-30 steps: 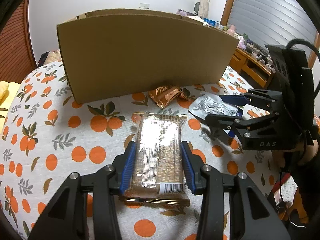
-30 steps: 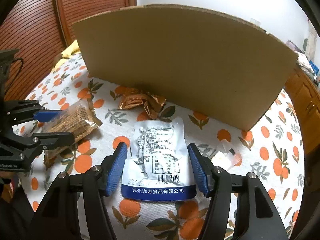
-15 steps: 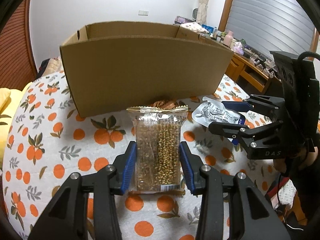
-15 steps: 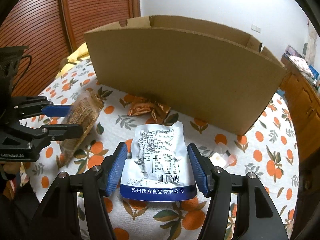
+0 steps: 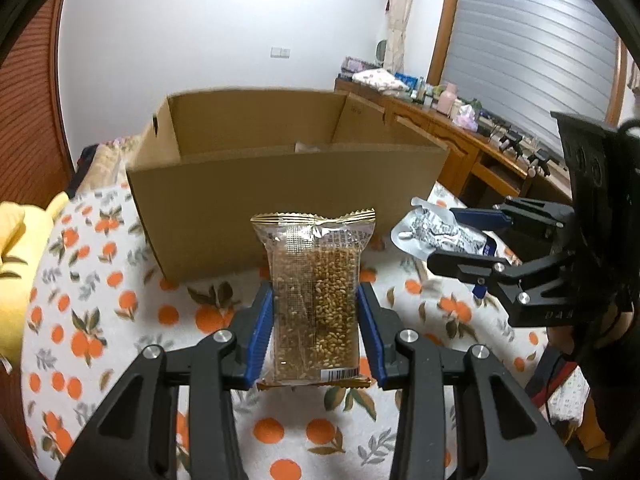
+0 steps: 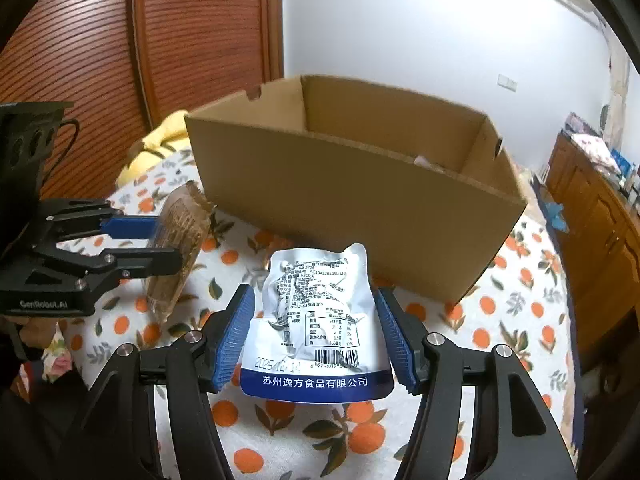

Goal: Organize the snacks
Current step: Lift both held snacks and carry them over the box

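Observation:
My left gripper [image 5: 314, 300] is shut on a clear packet of grain bars [image 5: 316, 264], held upright above the tablecloth. Beside it, my right gripper [image 6: 315, 304] is shut on a silver-white pouch with a blue bottom band [image 6: 316, 320], also lifted off the table. An open cardboard box [image 5: 280, 184] stands just beyond both, its near wall facing me. Something pale [image 6: 428, 162] lies inside the box, mostly hidden by the wall. In the left wrist view the right gripper [image 5: 468, 236] and its pouch [image 5: 436, 228] hang at the right. In the right wrist view the left gripper [image 6: 160, 244] hangs at the left.
A white tablecloth with orange prints [image 5: 100, 320] covers the round table. A yellow cushion [image 5: 20, 248] lies at the left edge. A wooden sideboard [image 5: 472, 140] with bottles and clutter runs along the right wall. A ribbed wooden door [image 6: 180, 40] stands behind the box.
Both grippers have risen with their packets, which now hang clear of the table. The box's open top and inside have come into view.

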`<state>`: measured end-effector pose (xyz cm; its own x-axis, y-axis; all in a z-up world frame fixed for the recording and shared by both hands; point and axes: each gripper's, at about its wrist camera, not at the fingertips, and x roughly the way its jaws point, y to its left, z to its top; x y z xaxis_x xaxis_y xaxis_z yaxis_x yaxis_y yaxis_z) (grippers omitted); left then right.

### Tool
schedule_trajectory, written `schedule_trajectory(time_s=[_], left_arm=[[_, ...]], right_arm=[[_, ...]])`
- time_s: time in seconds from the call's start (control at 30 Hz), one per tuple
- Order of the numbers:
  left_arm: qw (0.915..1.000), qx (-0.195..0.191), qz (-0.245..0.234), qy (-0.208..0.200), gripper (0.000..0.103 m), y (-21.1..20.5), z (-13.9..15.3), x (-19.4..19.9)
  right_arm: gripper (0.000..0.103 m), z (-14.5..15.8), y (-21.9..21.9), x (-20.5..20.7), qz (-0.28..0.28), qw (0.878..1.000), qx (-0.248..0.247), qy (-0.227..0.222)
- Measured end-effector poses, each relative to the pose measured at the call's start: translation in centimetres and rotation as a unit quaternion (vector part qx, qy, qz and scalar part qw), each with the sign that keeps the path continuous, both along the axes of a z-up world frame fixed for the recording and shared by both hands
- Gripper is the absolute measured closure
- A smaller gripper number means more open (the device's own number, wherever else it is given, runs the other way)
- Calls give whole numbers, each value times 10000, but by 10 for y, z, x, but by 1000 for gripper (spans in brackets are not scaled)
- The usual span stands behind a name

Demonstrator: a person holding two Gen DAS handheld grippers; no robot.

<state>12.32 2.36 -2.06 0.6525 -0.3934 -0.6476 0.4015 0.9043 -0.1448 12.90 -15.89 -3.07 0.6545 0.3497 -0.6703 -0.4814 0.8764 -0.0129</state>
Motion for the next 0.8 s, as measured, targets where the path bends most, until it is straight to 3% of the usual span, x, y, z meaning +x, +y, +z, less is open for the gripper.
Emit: schedule_trajectory(time_s=[0.5, 0.8], left_arm=[[9979, -2, -18, -650, 64, 5, 66, 44], [9971, 125, 116, -740, 64, 10, 80, 83]], right_arm=[[40, 73, -4, 16, 97, 9969, 6, -777], [40, 87, 2, 52, 176, 9953, 3, -953]])
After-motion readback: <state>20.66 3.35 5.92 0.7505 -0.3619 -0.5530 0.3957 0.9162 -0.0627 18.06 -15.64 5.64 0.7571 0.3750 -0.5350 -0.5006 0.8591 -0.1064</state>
